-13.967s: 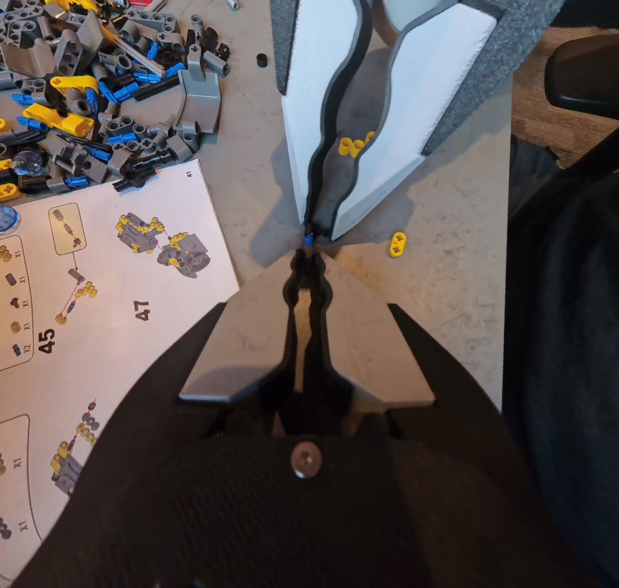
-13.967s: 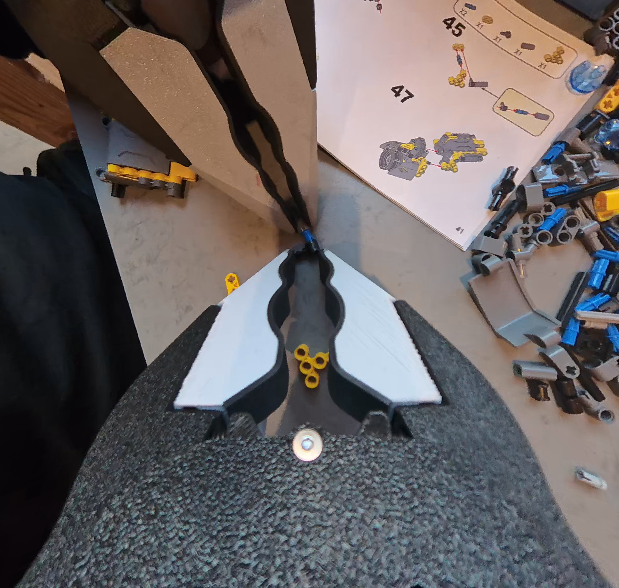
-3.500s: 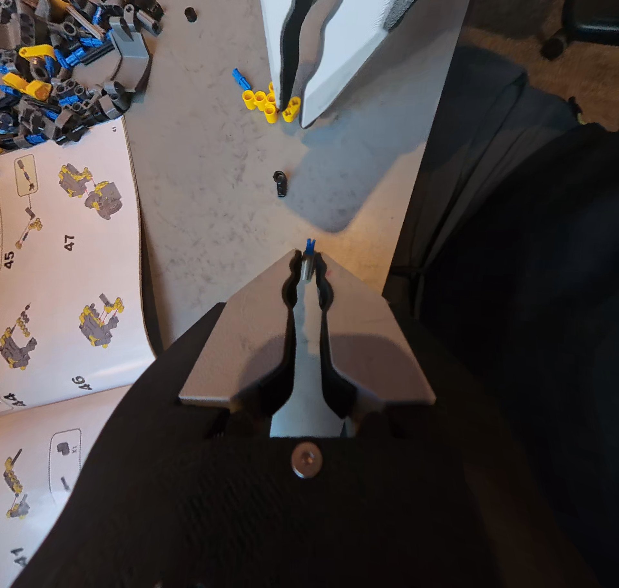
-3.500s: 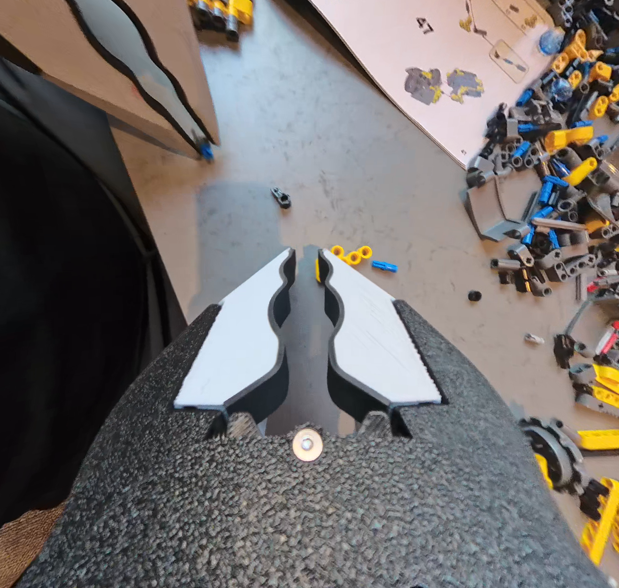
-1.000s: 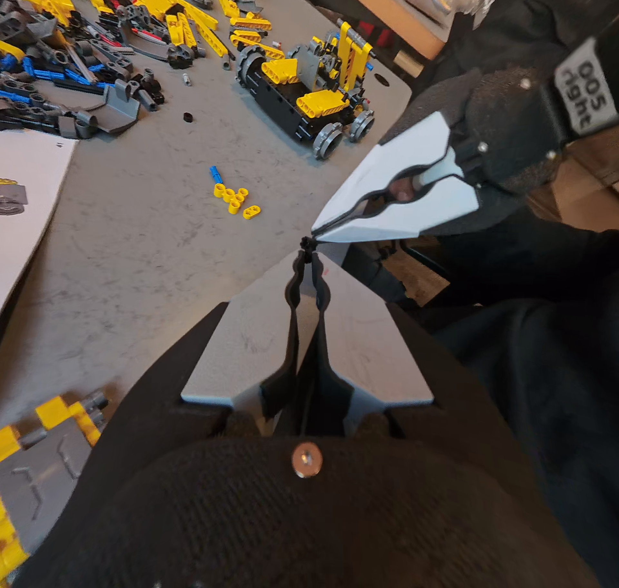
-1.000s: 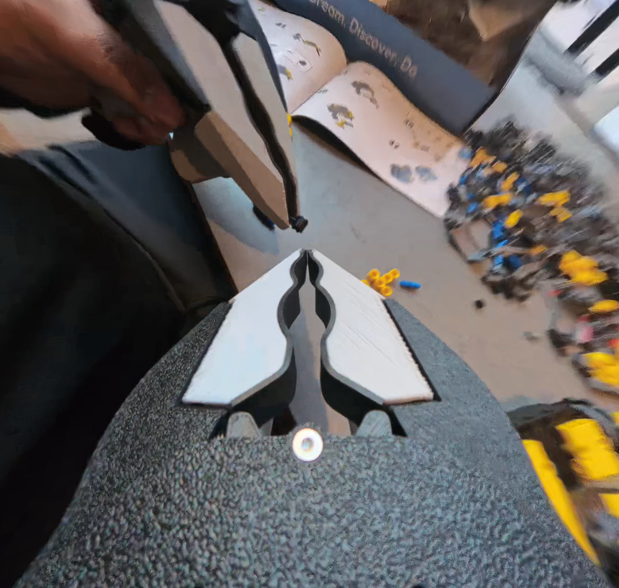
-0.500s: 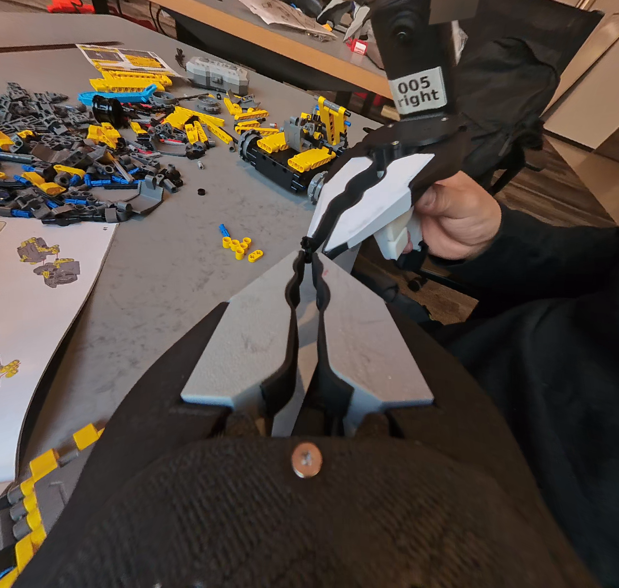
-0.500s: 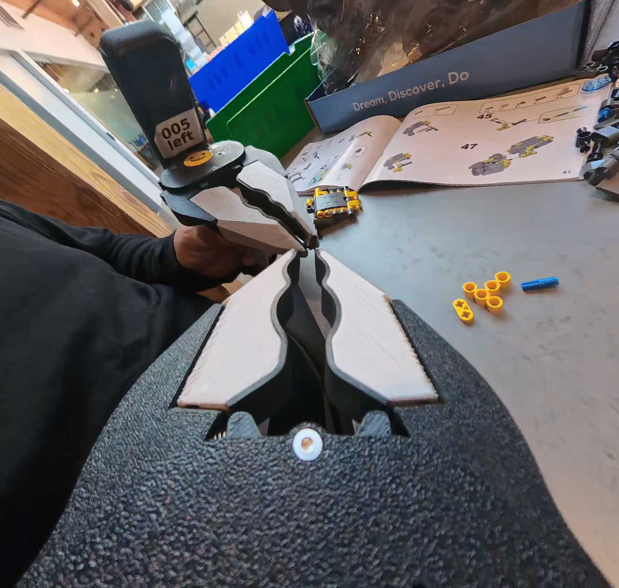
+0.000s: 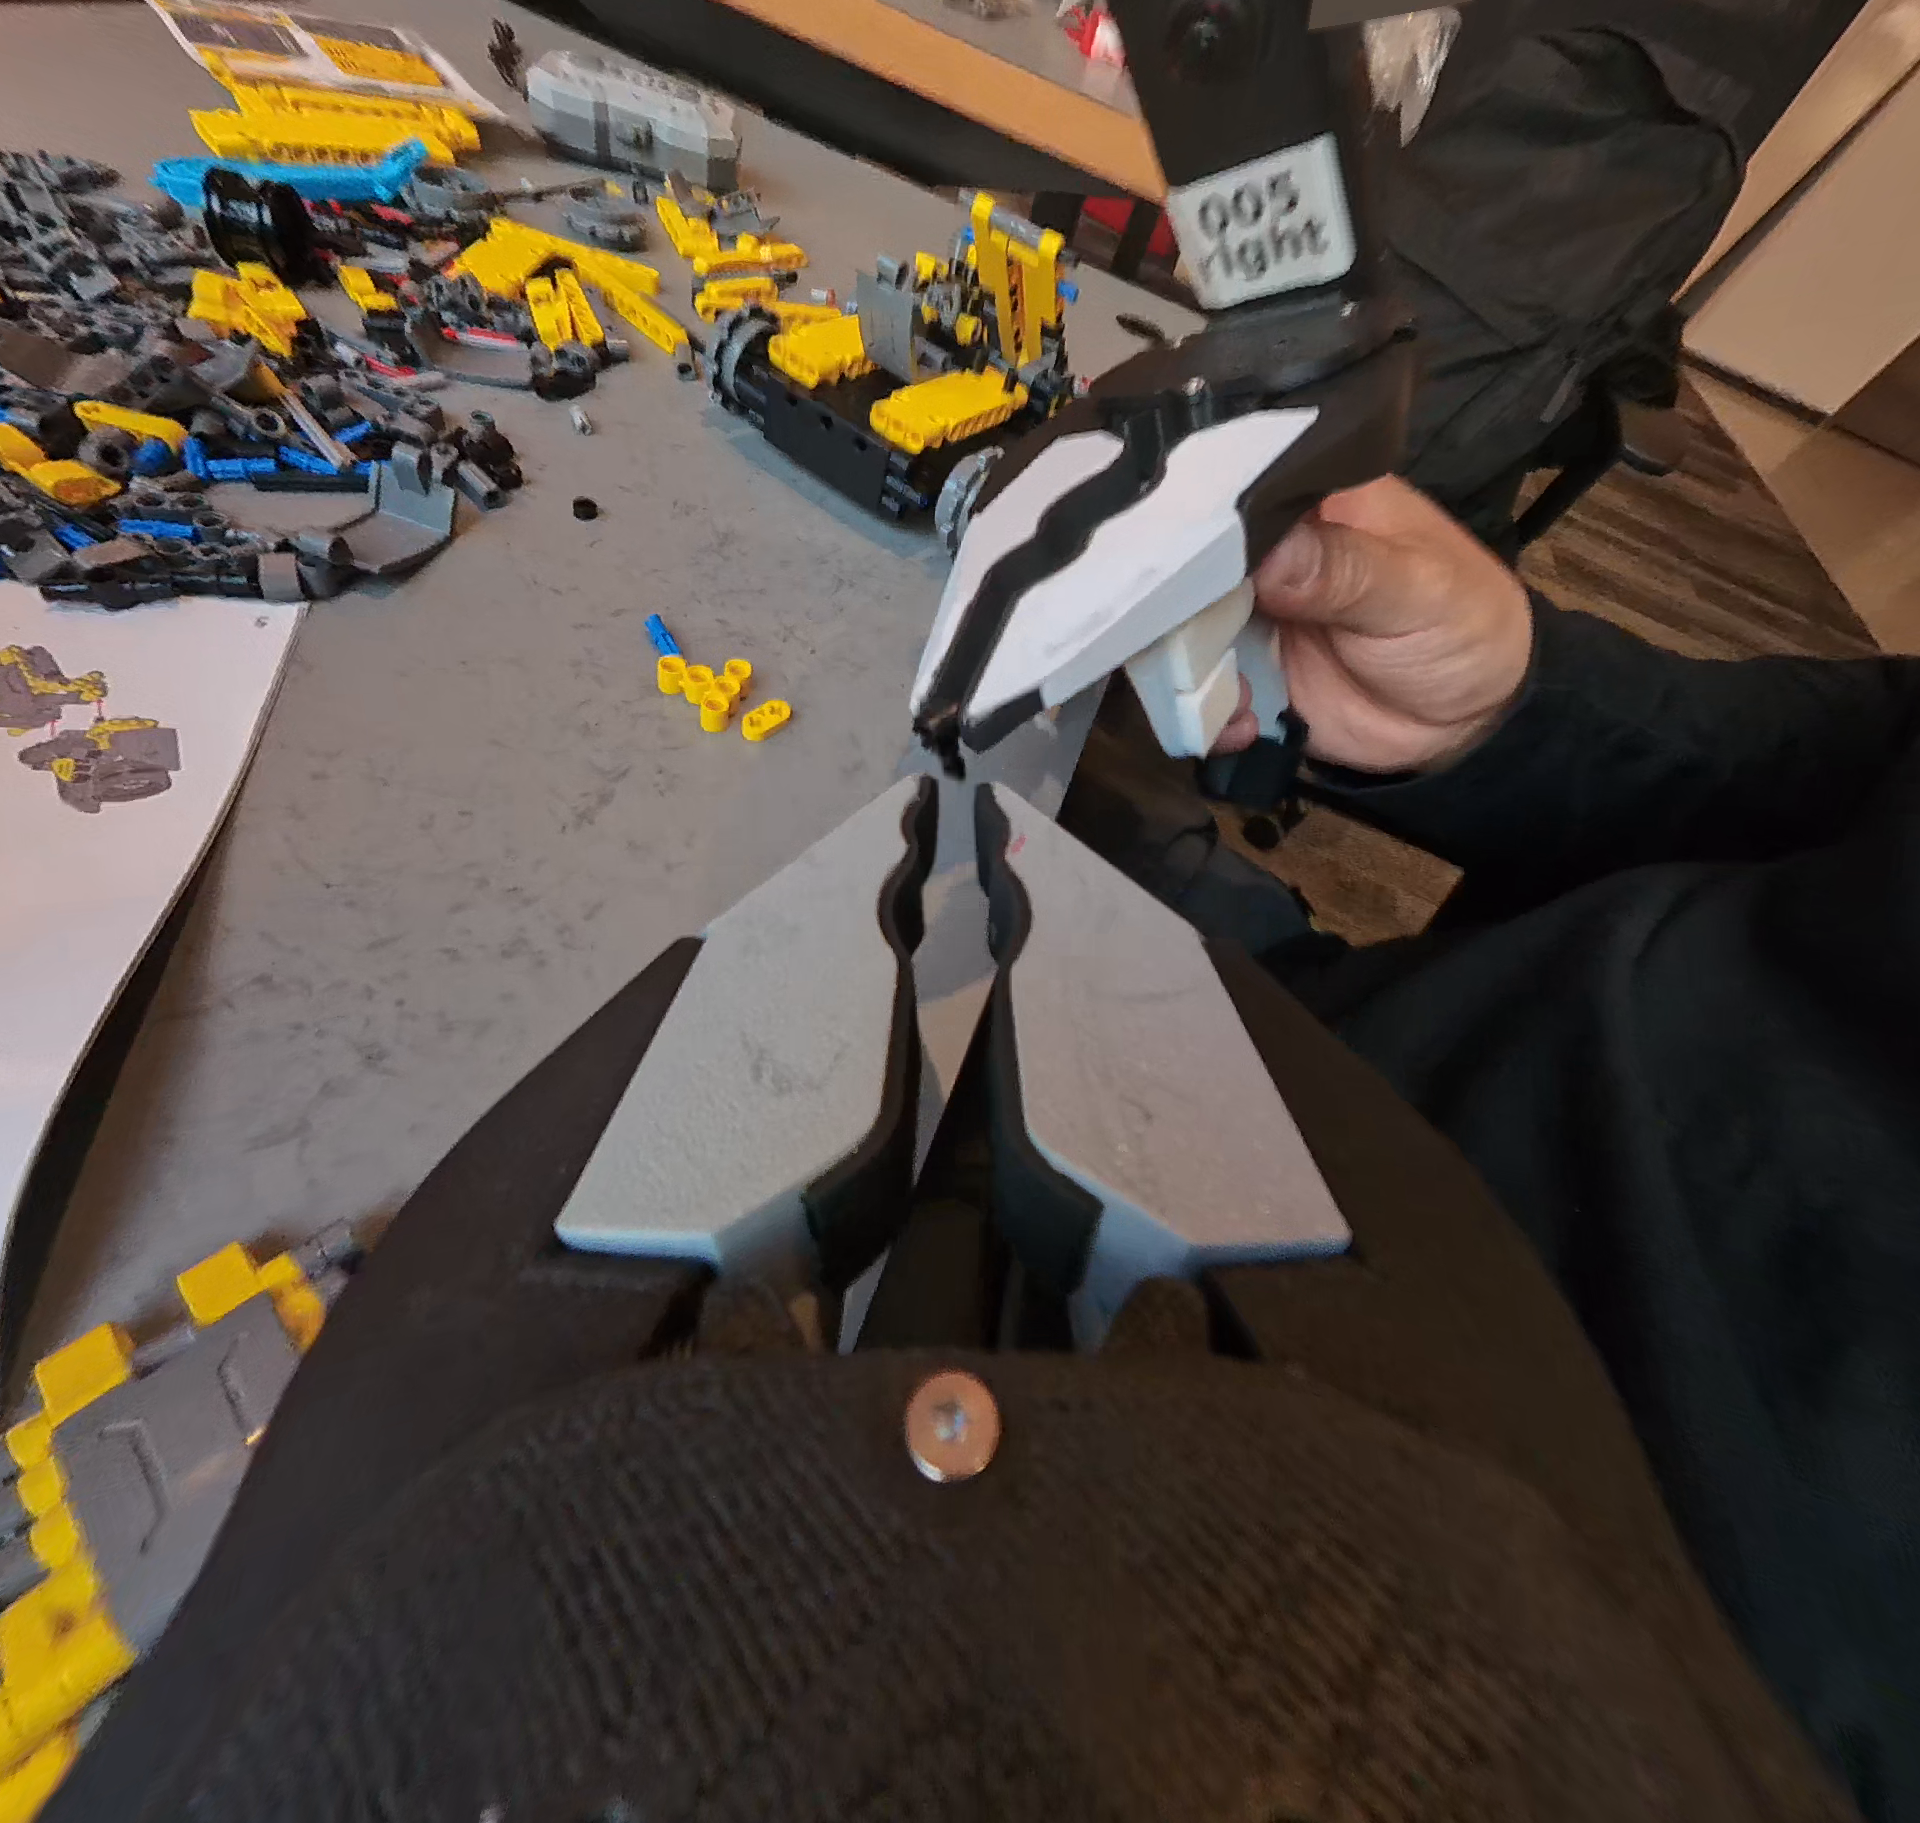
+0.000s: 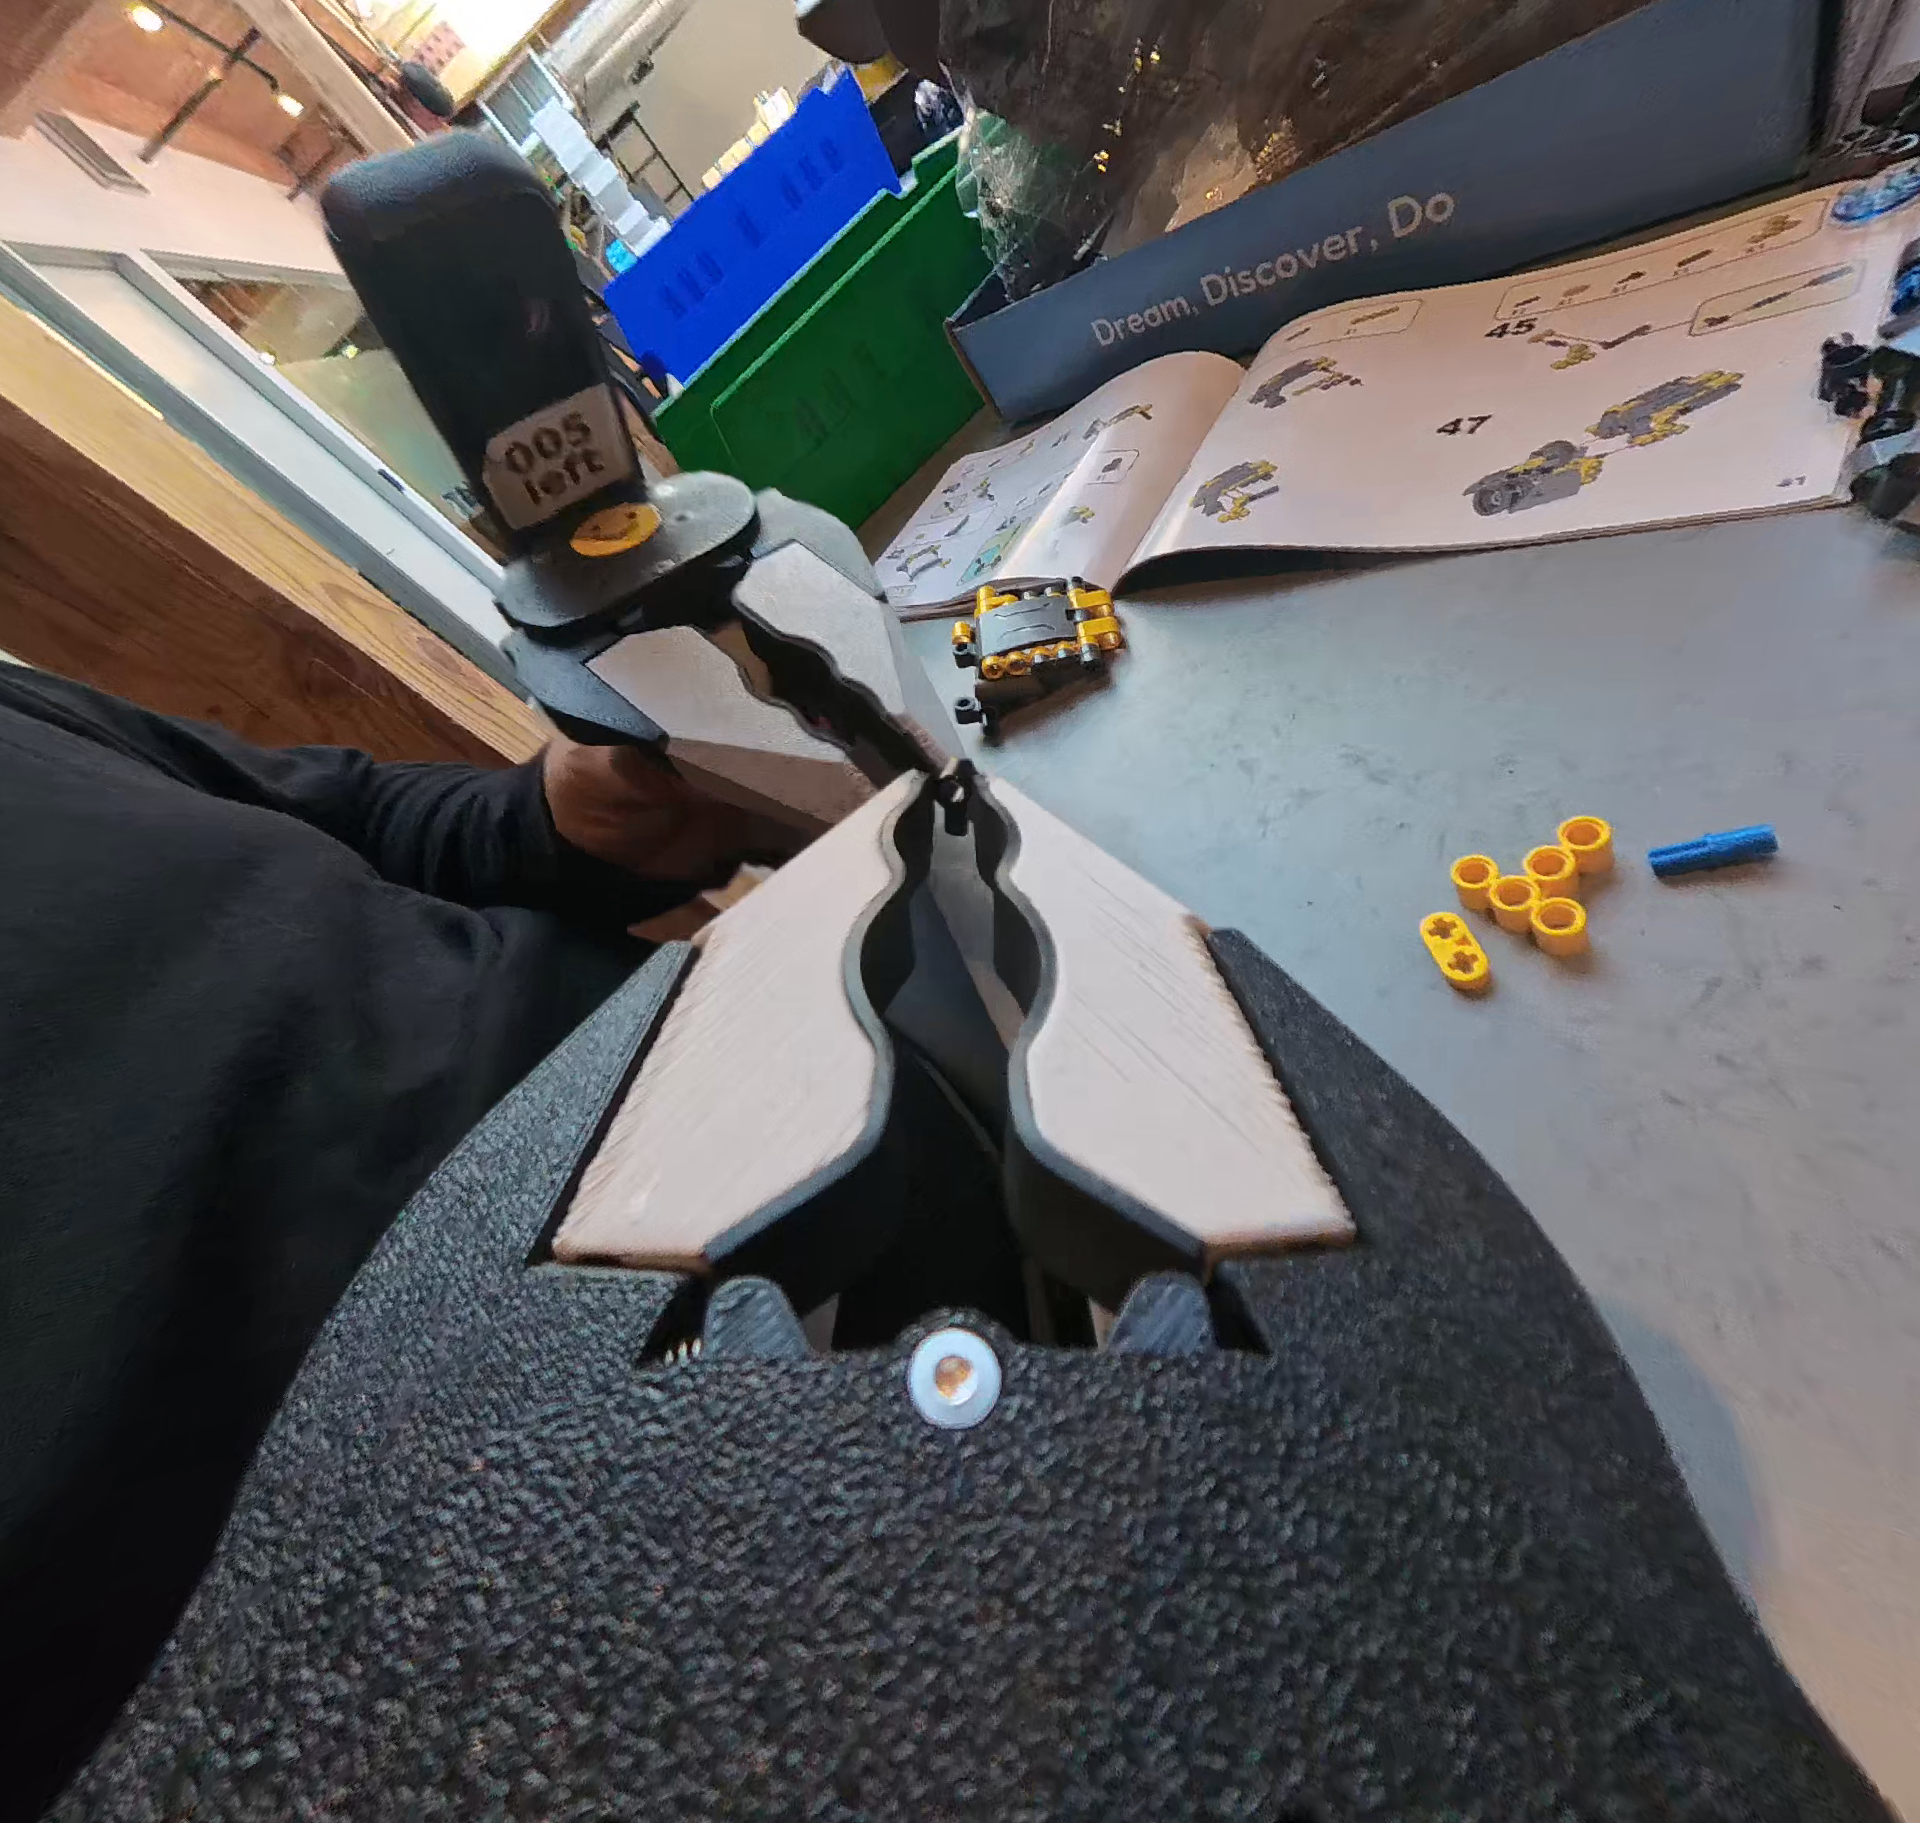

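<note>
A small black connector piece (image 10: pixel 951 799) sits pinched at the very tip of my right gripper (image 10: pixel 951 786), held in the air over the near edge of the table (image 10: pixel 1455 713). My left gripper (image 9: pixel 948 788) meets it tip to tip, its jaws slightly parted and holding nothing. On the table to the side lie a yellow connector cluster (image 10: pixel 1532 885) and a blue pin (image 10: pixel 1712 851), well apart from both grippers.

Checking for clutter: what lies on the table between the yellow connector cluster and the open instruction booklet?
Right wrist view: bare grey table between yellow connector cluster and booklet.
</note>
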